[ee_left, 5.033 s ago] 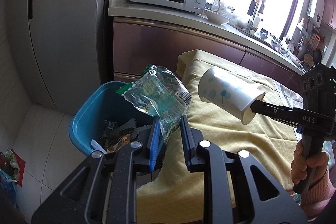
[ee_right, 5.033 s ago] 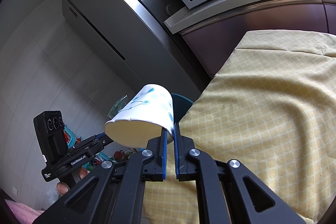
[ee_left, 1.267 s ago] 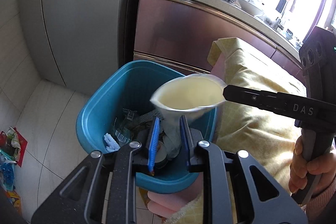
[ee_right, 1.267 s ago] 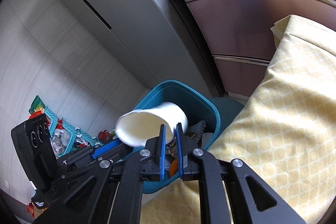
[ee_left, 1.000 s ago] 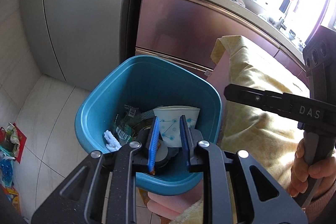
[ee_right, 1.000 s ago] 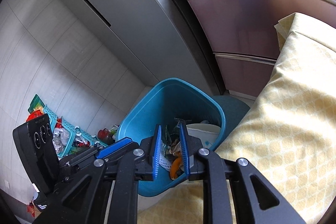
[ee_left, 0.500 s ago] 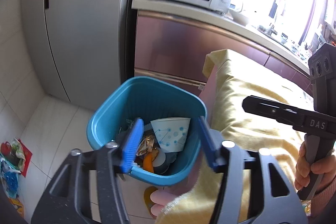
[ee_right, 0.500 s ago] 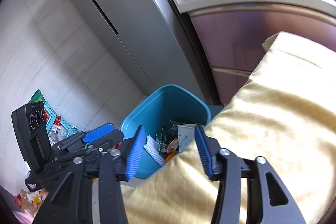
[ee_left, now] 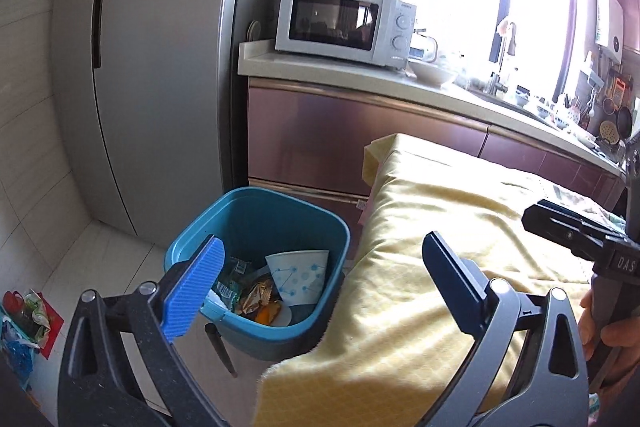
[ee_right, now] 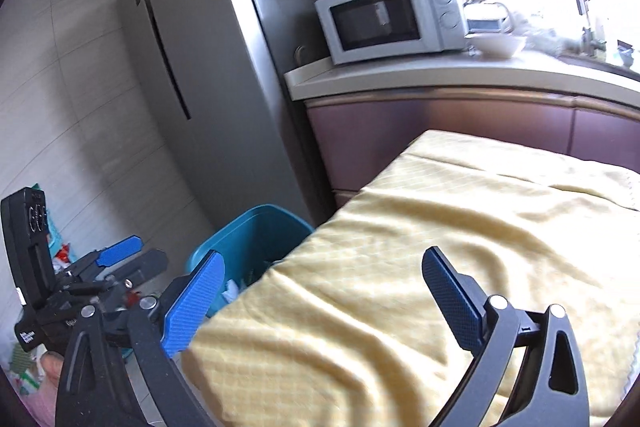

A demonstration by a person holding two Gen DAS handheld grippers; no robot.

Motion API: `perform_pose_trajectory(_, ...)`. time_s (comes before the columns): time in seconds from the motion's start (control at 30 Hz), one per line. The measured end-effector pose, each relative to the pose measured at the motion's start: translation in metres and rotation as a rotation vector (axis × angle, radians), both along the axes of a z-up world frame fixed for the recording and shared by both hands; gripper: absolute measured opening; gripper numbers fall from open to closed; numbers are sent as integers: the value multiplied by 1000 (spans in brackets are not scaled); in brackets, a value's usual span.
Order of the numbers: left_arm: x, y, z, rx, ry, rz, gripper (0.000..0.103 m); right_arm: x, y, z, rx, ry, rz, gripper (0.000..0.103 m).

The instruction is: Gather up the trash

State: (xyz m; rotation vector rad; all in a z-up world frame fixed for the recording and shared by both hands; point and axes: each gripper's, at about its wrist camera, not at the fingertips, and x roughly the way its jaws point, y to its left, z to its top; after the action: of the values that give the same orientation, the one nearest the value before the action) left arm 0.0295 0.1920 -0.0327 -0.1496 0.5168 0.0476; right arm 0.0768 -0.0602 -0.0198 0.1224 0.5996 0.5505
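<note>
Kitchen floor: paper cup (ee_left: 298, 277) in bin (ee_left: 256, 211), beyond opening, empty left claw (ee_left: 320, 267)

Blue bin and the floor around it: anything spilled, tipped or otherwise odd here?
Nothing stands out at the blue bin: it stands upright beside the yellow cloth, with the paper cup and wrappers inside. No trash shows on the floor right beside it. Bags and packets by the wall look like ordinary clutter.

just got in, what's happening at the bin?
A person holds a gripper in each hand, collecting trash. The left gripper and right gripper are both empty, jaws opening wide. The paper cup lies in the blue bin among wrappers, beside the yellow-clothed table.
</note>
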Motion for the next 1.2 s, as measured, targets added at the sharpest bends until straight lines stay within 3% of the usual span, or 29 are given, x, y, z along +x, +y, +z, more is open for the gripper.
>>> perform_pose_trajectory(0.37,-35,-52,17,57,-146,-16,98,-53,-50,11,-52,-192,-178,96)
perform_pose_trajectory(0.67,-59,-86,30,109,-238,-37,98,-76,-78,8,-41,-229,-277,96)
perform_pose_trajectory(1.2,-60,-104,30,118,-280,-54,98,-107,-90,13,-59,-321,-346,96)
